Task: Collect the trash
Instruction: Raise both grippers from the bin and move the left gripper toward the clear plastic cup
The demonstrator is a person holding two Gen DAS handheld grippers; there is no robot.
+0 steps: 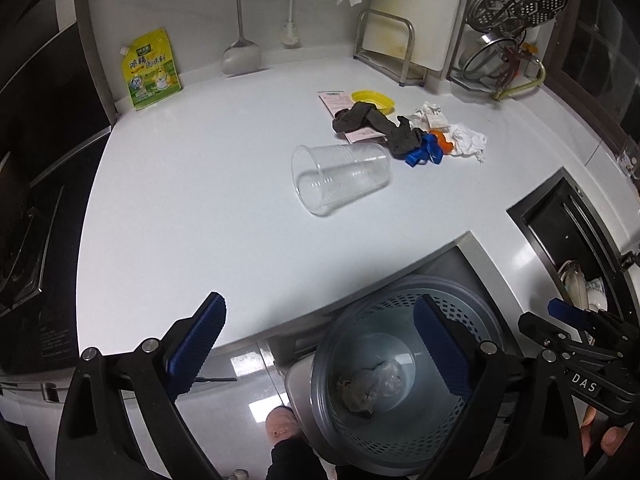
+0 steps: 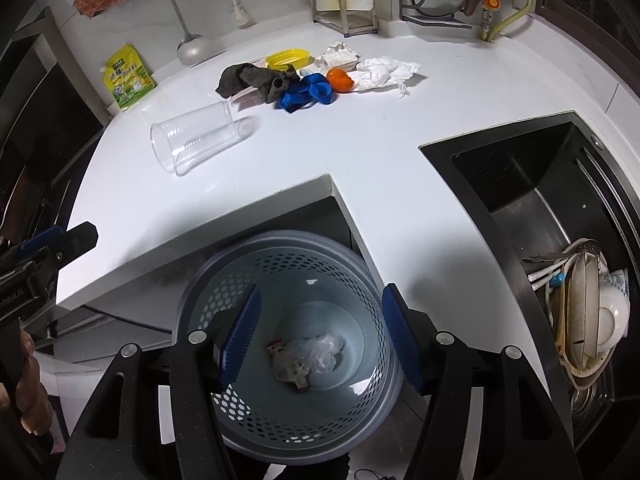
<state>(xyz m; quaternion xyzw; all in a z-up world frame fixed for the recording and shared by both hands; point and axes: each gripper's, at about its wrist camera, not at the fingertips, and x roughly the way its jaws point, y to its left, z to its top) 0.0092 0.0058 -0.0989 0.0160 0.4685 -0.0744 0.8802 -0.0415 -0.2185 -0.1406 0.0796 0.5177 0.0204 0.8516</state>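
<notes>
White kitchen surface (image 1: 224, 184) is carrying the trash pile at the far side, well apart from both grippers. Clear plastic cup (image 1: 340, 178) is lying on its side, mouth facing the cameras, nearest of the pile. Behind it: dark grey crumpled cloth (image 1: 380, 126), blue plastic clip-like piece (image 1: 424, 156), orange plastic cap (image 1: 442, 140), crumpled white paper tissue (image 1: 470, 142), yellow plastic lid (image 1: 373, 100), pink-printed paper wrapper (image 1: 334, 100) partly under the cloth.

Grey-blue perforated plastic waste basket (image 2: 288, 264) is sitting on the floor in the cutout below the surface edge, holding a crumpled clear plastic bag (image 2: 320, 354) and small scraps.

Left gripper (image 1: 320, 348) is hovering wide and empty, left finger over the surface edge, right finger over the basket. Right gripper (image 2: 320, 336) is hanging directly over the basket mouth, jaws wide, holding nothing.

Black steel sink (image 2: 532, 184) is sitting to the right with stacked dishes (image 2: 592, 312). Yellow-green seasoning pouch (image 1: 152, 68) is leaning on the back wall.
</notes>
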